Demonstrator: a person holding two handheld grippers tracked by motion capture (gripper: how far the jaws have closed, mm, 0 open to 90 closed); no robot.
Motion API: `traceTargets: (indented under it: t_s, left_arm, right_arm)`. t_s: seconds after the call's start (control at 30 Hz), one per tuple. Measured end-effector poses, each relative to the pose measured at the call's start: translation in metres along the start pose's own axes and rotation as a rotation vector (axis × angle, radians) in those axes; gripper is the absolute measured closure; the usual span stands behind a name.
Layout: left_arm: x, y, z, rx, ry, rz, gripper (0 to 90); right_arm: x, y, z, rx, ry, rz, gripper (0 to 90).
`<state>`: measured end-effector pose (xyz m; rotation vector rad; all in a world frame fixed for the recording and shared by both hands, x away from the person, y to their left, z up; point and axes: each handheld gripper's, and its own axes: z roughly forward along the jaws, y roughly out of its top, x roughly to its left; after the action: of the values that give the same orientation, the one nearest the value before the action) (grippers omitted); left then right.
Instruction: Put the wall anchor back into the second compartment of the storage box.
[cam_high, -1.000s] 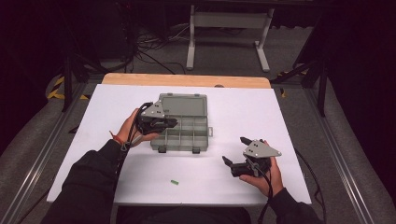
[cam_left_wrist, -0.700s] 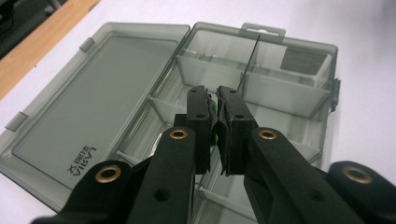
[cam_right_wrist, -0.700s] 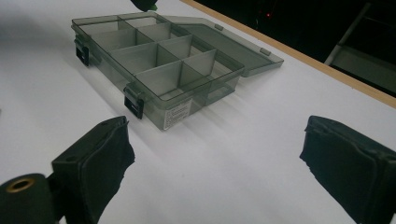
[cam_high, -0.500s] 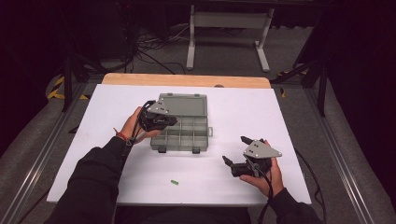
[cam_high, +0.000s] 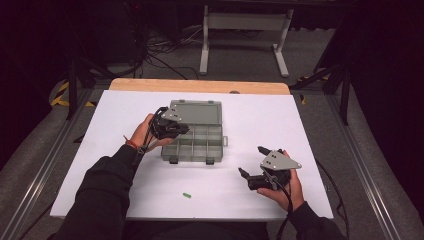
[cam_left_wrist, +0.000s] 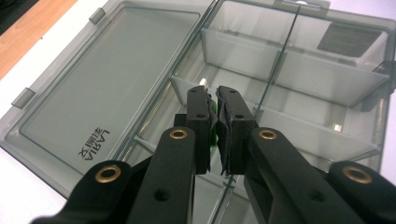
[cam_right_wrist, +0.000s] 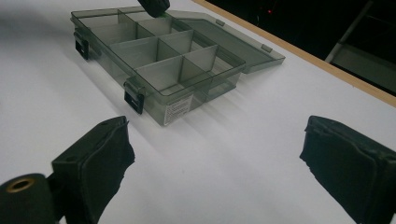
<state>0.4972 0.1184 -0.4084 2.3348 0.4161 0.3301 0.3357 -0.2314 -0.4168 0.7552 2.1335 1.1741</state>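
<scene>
A small green piece (cam_left_wrist: 213, 122) is pinched between the pressed-together pads of the left gripper (cam_left_wrist: 215, 116), which hangs over the near-left part of the translucent grey plastic compartment box (cam_high: 200, 145); which cell lies directly under it I cannot tell. The box sits near the middle of the white table (cam_high: 310, 125), its flat clear lid (cam_high: 196, 111) folded open on the far side, two dark latches on its near wall. Thin dividers split the tray into compartments, and the ones in sight look bare.

The left hand (cam_high: 142, 134) comes in from the near left, forearm in a dark sleeve, gripper pointing rightward over the tray. The right gripper (cam_high: 250, 172) rests well apart to the near right of the box, jaws spread wide with bare table between them, the right hand (cam_high: 285, 187) low on the table.

A second small green piece (cam_high: 187, 195) lies alone on the table, near the front edge, below the box. Two green pieces, one box, two grippers.
</scene>
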Motion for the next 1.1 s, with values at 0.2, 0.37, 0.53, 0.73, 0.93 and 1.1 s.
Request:
traceTargets:
  t_s: [0.2, 0.37, 0.53, 0.73, 0.93, 1.1]
  left_arm:
    - [0.000, -0.001, 0.005, 0.026, -0.002, 0.009, 84.2]
    - [-0.001, -0.001, 0.008, 0.037, -0.007, 0.007, 84.1]
    - [-0.001, -0.001, 0.010, 0.043, 0.004, 0.009, 84.0]
    - [-0.004, 0.000, 0.012, 0.057, 0.003, 0.023, 82.5]
    - [-0.006, -0.002, 0.007, 0.018, 0.001, 0.018, 79.8]
    - [-0.010, -0.008, -0.008, -0.044, 0.004, 0.015, 79.1]
  right_arm:
    - [-0.001, -0.002, 0.001, 0.011, -0.001, 0.002, 8.4]
    - [0.000, -0.001, 0.001, 0.008, -0.004, -0.004, 8.4]
    - [0.000, -0.003, -0.001, 0.010, -0.005, -0.001, 8.4]
    - [0.001, -0.003, -0.002, 0.013, -0.003, -0.006, 8.5]
    - [0.001, -0.002, -0.002, 0.014, -0.007, -0.007, 8.5]
    - [0.001, -0.002, -0.002, 0.015, -0.011, -0.011, 8.5]
